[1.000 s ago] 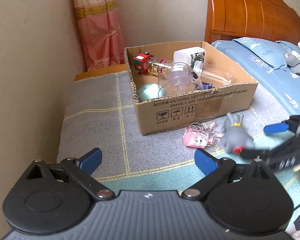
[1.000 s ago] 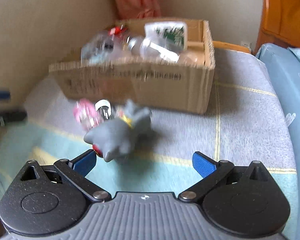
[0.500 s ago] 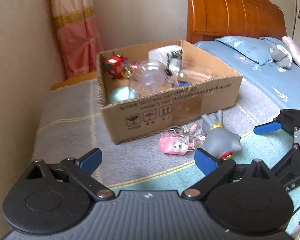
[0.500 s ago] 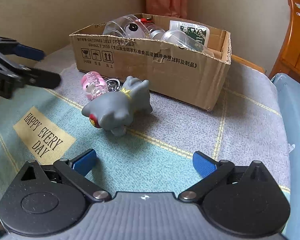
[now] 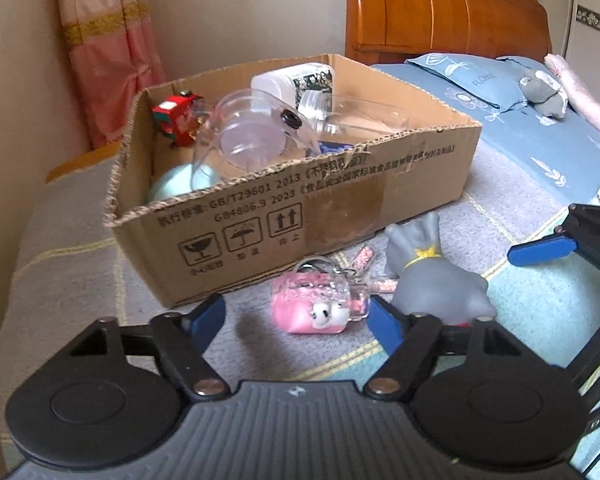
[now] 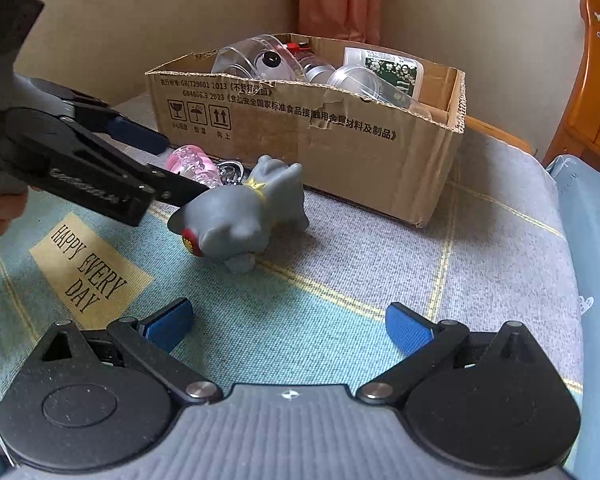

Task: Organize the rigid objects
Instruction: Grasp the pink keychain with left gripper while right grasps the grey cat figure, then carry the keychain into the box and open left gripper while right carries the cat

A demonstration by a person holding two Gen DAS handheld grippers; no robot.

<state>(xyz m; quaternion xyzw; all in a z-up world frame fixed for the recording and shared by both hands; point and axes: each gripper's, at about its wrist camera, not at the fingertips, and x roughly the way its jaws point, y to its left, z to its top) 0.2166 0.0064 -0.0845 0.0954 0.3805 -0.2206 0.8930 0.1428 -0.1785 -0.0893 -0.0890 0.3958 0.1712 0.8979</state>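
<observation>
The pink keychain lies on its side on the blanket, just in front of the cardboard box, with its long axis running roughly along the box's front wall; its little white face points toward the left gripper and its metal ring and glittery charms trail off toward the gray toy. That toy lies on its side just beside the keychain, its rear toward the box and its head, with a red mark at the mouth, pointing away from the box toward the yellow patch printed with "HAPPY EVERY DAY". The left gripper's jaws are spread wide, one blue pad on each side of the keychain without touching it. The right gripper hangs over the blanket well short of the gray toy, its jaws also spread and empty. Inside the box sit clear plastic containers, a red toy, a white bottle and a pale green object.
</observation>
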